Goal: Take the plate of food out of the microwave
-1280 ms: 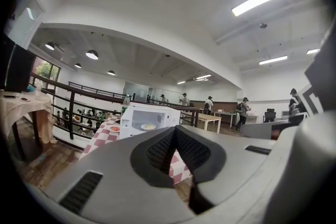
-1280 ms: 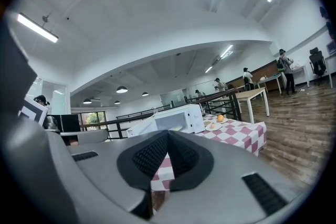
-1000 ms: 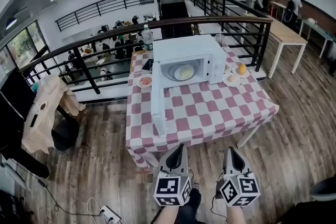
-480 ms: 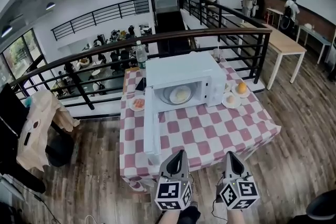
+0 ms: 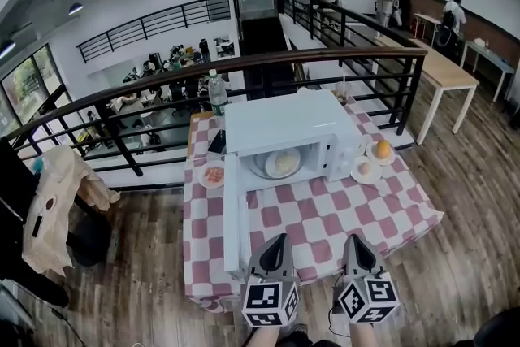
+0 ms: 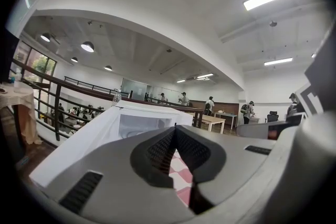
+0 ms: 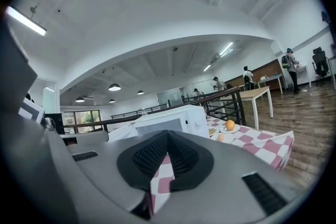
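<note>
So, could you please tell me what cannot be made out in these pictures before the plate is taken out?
- Food on the plate in the microwave: head view, too small to name.
- That plate, both gripper views: lost in the dim cavity.
- The bottle: head view, base hidden behind the microwave.
- The side plate left of the microwave: head view, contents too small.

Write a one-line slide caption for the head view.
Both shut, the left hand-held gripper and right hand-held gripper face the open microwave holding the plate of food on a checkered table.
</note>
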{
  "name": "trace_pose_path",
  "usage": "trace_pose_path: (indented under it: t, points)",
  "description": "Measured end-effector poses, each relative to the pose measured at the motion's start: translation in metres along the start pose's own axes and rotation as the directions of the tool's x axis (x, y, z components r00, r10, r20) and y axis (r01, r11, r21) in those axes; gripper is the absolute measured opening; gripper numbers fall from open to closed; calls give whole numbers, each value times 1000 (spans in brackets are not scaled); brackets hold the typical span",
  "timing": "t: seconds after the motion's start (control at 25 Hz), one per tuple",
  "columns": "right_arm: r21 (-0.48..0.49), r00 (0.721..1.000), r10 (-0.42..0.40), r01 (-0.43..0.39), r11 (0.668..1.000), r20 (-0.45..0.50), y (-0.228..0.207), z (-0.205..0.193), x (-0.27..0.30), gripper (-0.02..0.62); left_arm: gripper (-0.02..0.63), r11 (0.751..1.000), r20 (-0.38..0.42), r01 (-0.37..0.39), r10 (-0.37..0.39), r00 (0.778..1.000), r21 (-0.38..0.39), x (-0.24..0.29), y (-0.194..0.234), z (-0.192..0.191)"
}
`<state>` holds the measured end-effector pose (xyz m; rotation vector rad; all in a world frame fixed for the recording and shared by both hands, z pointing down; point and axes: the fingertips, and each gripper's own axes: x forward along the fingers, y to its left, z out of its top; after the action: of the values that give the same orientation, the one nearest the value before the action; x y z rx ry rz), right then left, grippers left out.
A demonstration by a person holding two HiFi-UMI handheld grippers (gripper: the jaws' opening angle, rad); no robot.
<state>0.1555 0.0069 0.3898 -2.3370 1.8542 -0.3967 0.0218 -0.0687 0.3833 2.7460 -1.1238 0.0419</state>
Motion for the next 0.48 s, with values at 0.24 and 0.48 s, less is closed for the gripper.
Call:
trace_pose_path:
  t: [0.24,0.48]
  points:
    - [-13,1000,4,-4,1000,-12,1,1,23,-9,20,1000,8,-5,5,1000,-5,19,11,5]
    - [-8,999,29,-29,1000,-21,-1,3,52,-9,20,999,4,-38,38,999,-20,35,26,4]
